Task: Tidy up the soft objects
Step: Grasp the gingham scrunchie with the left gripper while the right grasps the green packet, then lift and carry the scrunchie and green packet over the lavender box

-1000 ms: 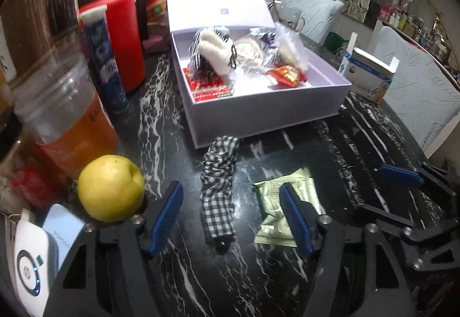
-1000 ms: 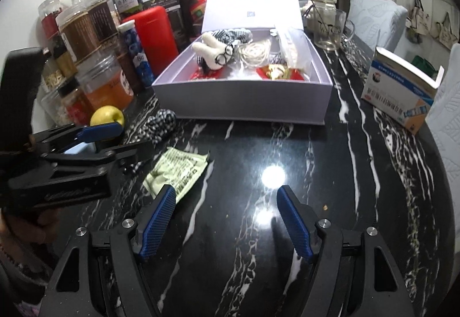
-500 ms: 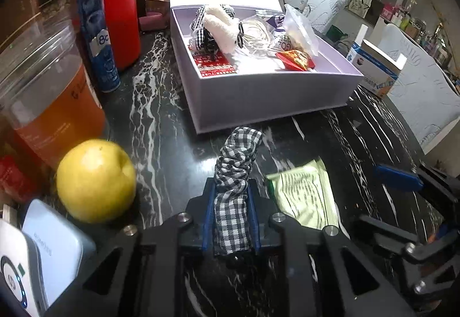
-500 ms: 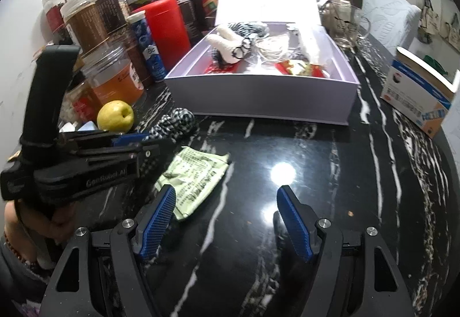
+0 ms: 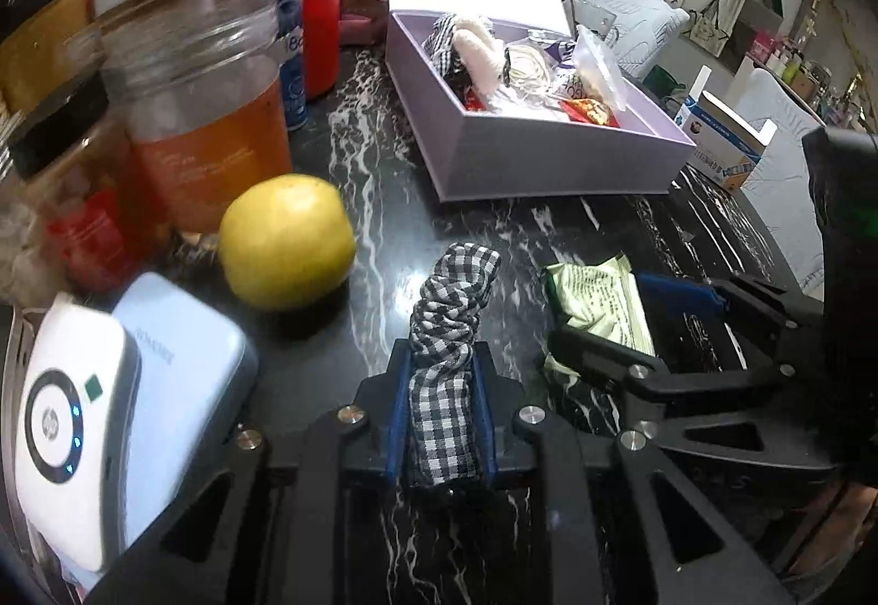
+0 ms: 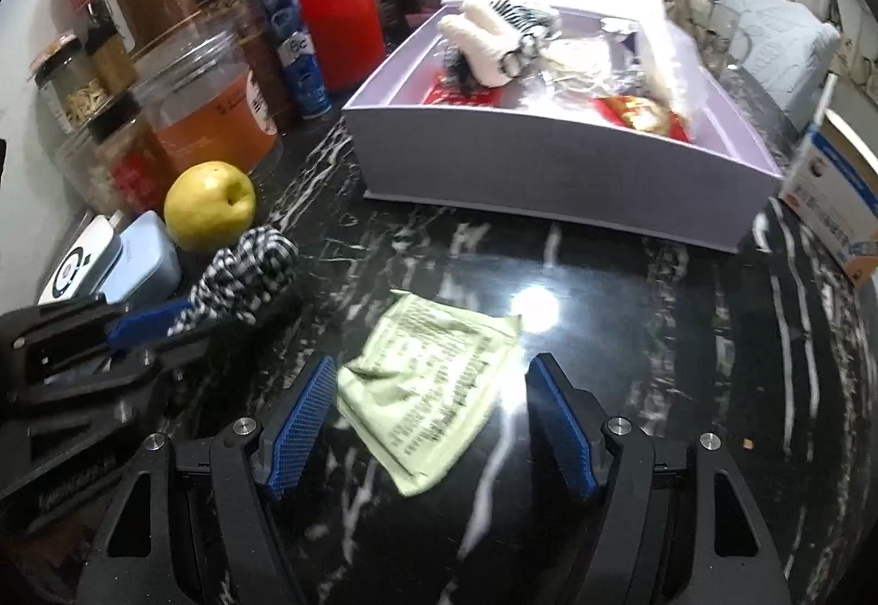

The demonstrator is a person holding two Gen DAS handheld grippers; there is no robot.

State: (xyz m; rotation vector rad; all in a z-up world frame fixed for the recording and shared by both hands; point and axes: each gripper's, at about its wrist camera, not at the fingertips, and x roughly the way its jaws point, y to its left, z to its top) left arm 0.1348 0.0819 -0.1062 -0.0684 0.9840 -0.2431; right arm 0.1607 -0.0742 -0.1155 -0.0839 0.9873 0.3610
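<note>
Each view looks steeply down along its own claw, close above the black white-veined marble table. The left claw view faces the open lilac cardboard box ahead, with the right claw just to its right. The right claw's view faces the same box, the left claw to its left. Both share the yellow round apple and the pale green printed foil sachet.
</note>
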